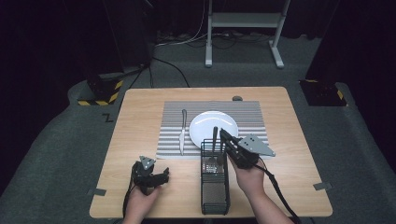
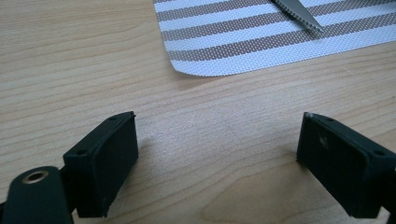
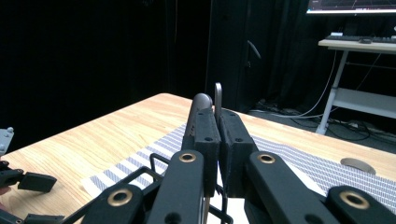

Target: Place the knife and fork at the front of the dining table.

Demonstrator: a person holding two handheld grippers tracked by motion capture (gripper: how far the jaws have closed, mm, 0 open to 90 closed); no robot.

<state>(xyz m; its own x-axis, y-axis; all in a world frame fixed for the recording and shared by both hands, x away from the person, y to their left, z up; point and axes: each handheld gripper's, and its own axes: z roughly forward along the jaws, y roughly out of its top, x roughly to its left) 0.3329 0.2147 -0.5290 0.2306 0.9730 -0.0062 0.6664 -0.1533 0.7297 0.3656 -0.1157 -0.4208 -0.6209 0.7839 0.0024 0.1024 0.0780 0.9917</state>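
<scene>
**A:** Two grippers at the table; where's each one relative to the wire caddy (image 1: 215, 179)?

**B:** right gripper (image 1: 223, 135) is at the caddy's far end, jaws clamped tight on a thin metal utensil handle (image 3: 217, 97) sticking up out of it; which utensil, can't tell; left gripper (image 1: 161, 176) sits well left of the caddy on bare wood, jaws spread wide, nothing between them

**A:** and the rest?

**B:** plate (image 1: 205, 122) just beyond the caddy on the striped placemat (image 1: 252, 116); knife (image 1: 182, 130) left of the plate
</scene>
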